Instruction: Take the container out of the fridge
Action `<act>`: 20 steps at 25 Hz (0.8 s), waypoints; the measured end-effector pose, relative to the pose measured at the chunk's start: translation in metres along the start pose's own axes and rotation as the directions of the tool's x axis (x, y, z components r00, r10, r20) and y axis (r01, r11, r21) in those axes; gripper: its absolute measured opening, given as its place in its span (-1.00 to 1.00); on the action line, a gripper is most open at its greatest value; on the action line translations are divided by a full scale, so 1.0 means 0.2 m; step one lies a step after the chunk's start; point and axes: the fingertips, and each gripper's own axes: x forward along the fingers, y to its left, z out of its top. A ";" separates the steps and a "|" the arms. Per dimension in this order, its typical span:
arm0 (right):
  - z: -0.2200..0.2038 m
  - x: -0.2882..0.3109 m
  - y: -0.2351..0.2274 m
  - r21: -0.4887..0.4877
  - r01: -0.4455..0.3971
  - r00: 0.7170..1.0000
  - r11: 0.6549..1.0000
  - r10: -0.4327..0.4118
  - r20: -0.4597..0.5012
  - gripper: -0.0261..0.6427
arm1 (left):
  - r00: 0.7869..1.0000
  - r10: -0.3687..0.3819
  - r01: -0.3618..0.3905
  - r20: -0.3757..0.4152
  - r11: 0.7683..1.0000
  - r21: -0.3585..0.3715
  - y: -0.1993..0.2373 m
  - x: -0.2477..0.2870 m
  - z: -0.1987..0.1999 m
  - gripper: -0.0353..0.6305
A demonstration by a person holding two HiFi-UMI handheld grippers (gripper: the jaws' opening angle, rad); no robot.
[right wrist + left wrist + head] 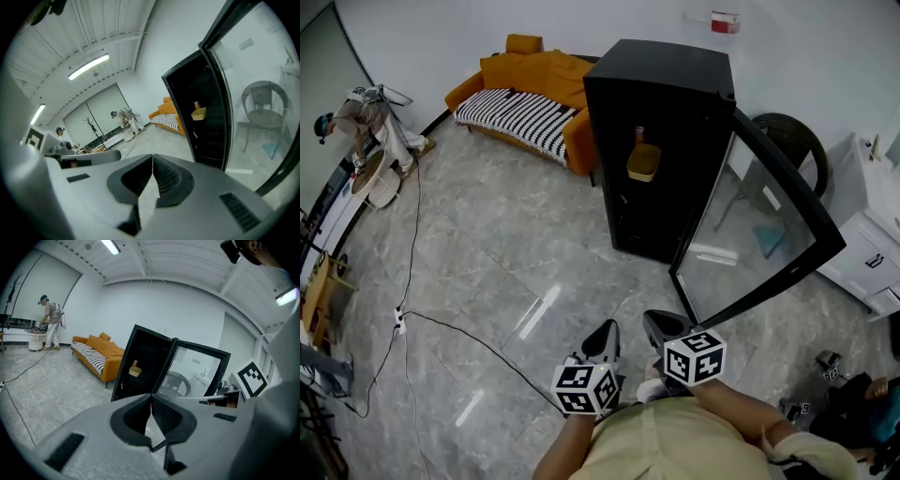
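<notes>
A yellow container sits on a shelf inside the black fridge, with a small bottle behind it. The glass door stands swung wide to the right. Both grippers hang close to my body, well short of the fridge. My left gripper is shut with nothing between its fingers. My right gripper is also shut and empty. The left gripper view shows the container far ahead, beyond its touching jaw tips. In the right gripper view the container lies to the upper right of the shut jaws.
An orange sofa with a striped cover stands left of the fridge. A black cable runs across the grey floor. A person works at the far left wall. A white cabinet and a round chair stand beyond the door.
</notes>
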 end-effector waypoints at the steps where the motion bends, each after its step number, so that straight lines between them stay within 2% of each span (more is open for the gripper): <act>1: 0.01 0.01 -0.02 0.002 0.002 1.000 1.000 -0.002 -0.002 -0.83 | 1.000 0.000 0.000 -0.002 1.000 0.003 0.00 0.02 0.01 -0.82; 12: 0.16 0.07 -0.20 -0.004 0.010 1.000 1.000 -0.010 0.025 -0.83 | 1.000 -0.001 0.001 0.017 1.000 0.028 -0.02 0.24 0.12 -0.82; 20: 0.19 0.10 -0.25 0.002 0.025 0.999 1.000 -0.025 0.031 -0.83 | 1.000 0.008 -0.008 0.005 1.000 0.023 0.03 0.29 0.13 -0.82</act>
